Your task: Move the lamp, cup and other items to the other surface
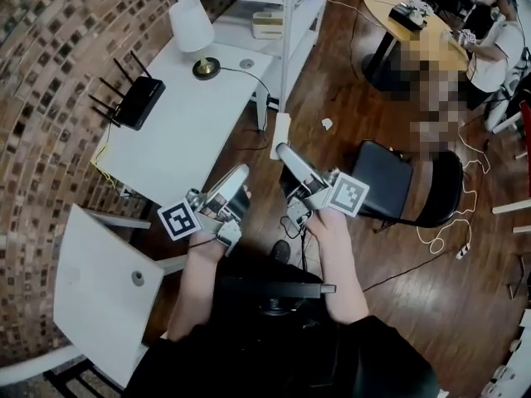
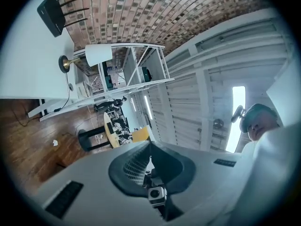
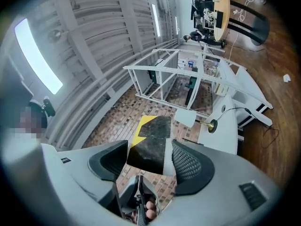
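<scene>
Grey right gripper (image 3: 149, 149) agape, empty.

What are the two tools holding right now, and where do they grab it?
Nothing. The left tool is shut with nothing in it, and the right tool is open and empty.

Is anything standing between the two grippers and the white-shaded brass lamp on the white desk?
Nothing visible does. Only bare white desk top lies between the left gripper, the right gripper and the white-shaded brass lamp; the black antenna router sits off to one side.
</scene>
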`<action>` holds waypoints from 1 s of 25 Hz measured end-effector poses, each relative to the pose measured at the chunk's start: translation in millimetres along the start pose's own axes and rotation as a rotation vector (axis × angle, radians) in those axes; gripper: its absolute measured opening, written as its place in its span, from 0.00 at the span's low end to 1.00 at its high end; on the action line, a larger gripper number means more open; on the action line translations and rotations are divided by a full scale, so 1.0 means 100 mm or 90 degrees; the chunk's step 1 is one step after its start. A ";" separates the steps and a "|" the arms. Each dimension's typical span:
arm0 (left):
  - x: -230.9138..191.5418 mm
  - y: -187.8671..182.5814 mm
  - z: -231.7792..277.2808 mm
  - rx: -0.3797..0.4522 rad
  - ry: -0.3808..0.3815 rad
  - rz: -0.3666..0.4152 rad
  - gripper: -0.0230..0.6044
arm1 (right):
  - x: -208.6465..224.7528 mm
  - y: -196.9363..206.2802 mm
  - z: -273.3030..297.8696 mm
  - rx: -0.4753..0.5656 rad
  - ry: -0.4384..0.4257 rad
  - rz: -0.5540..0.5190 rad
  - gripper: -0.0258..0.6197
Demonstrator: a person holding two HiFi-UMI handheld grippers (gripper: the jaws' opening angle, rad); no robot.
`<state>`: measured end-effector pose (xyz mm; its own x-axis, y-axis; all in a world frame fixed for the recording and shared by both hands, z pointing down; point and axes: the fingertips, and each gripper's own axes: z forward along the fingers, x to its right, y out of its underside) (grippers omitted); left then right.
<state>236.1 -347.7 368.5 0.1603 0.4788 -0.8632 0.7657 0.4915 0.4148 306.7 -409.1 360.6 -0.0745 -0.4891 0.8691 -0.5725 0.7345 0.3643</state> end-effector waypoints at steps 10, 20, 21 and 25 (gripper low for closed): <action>-0.20 -0.25 0.16 0.041 -0.029 0.023 0.08 | 0.33 -0.15 0.25 -0.033 -0.014 0.035 0.53; -0.83 -1.11 0.32 0.082 -0.015 0.000 0.07 | 0.83 -0.28 1.11 -0.081 0.014 0.010 0.53; -0.89 -1.21 0.38 0.080 -0.012 0.001 0.07 | 0.89 -0.33 1.20 -0.083 0.018 0.005 0.53; -1.17 -1.62 0.48 0.088 -0.010 -0.010 0.07 | 1.16 -0.42 1.61 -0.091 0.036 0.007 0.53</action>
<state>123.2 -517.7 388.3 0.1562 0.4601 -0.8740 0.8465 0.3936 0.3584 190.9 -572.5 392.4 -0.0324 -0.4562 0.8893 -0.4501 0.8011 0.3945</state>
